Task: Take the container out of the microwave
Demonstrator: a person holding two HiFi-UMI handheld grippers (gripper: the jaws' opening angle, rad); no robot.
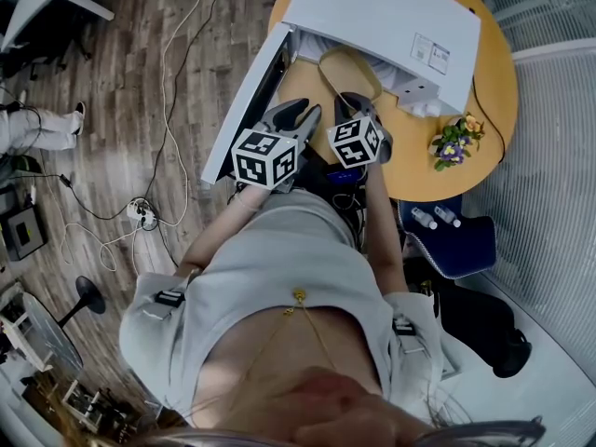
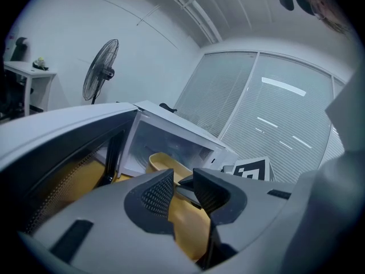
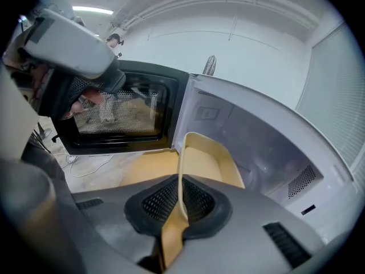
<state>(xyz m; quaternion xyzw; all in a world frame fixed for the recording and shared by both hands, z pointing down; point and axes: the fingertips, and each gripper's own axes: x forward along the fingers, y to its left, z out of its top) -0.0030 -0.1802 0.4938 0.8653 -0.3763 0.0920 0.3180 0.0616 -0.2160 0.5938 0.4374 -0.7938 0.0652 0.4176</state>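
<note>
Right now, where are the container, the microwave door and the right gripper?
container (image 3: 208, 165), right gripper view, on its inner surface.
microwave door (image 3: 117, 112), right gripper view, on its mesh window.
right gripper (image 3: 181, 197), right gripper view, where the jaws clamp the container's wall.

Office-like room: window blinds (image 2: 274, 113), pedestal fan (image 2: 100, 76)
</note>
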